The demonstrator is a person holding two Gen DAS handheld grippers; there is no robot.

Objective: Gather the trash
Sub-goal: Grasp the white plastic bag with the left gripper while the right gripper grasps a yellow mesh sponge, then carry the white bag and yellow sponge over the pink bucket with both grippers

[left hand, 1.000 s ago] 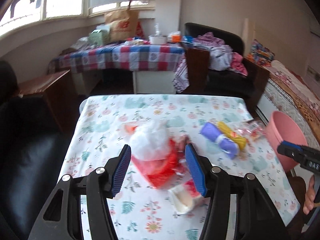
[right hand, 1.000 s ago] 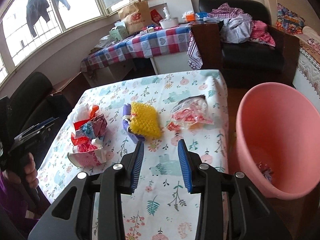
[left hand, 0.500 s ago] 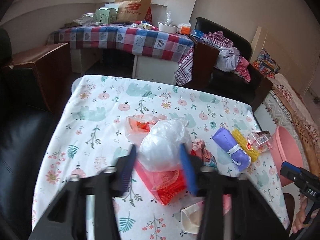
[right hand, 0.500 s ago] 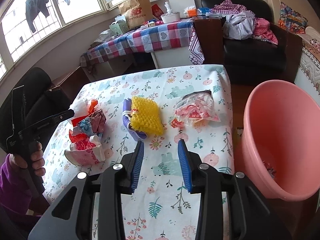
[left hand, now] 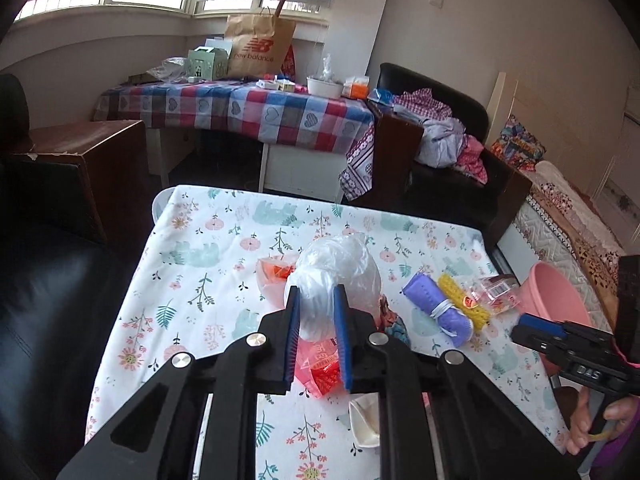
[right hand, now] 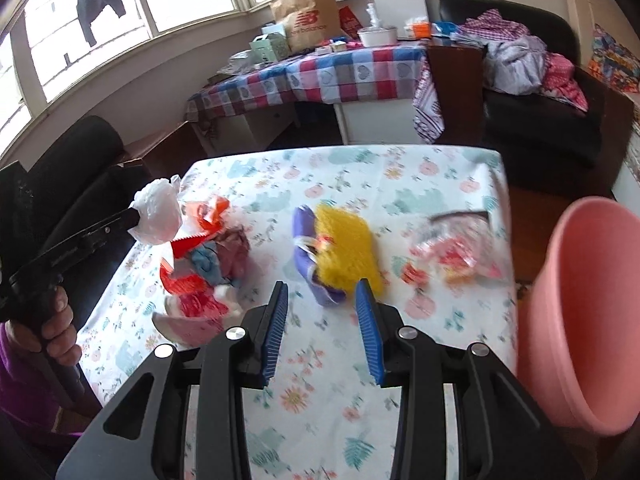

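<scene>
Where "new balance" bag [left hand: 259, 46] stands, left tool [left hand: 317, 304] grips white bag [left hand: 340, 264].

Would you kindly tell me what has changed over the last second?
The left gripper closed on the white plastic bag and lifted it off the pile. The right gripper stays open and empty; the yellow sponge and pink bin are unmoved.

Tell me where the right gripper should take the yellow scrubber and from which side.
Judging by its pose, the right gripper should come from the near edge and pinch the yellow scrubber across its width: it lies flat against the purple roll, with its long axis pointing towards the open jaws.
</scene>
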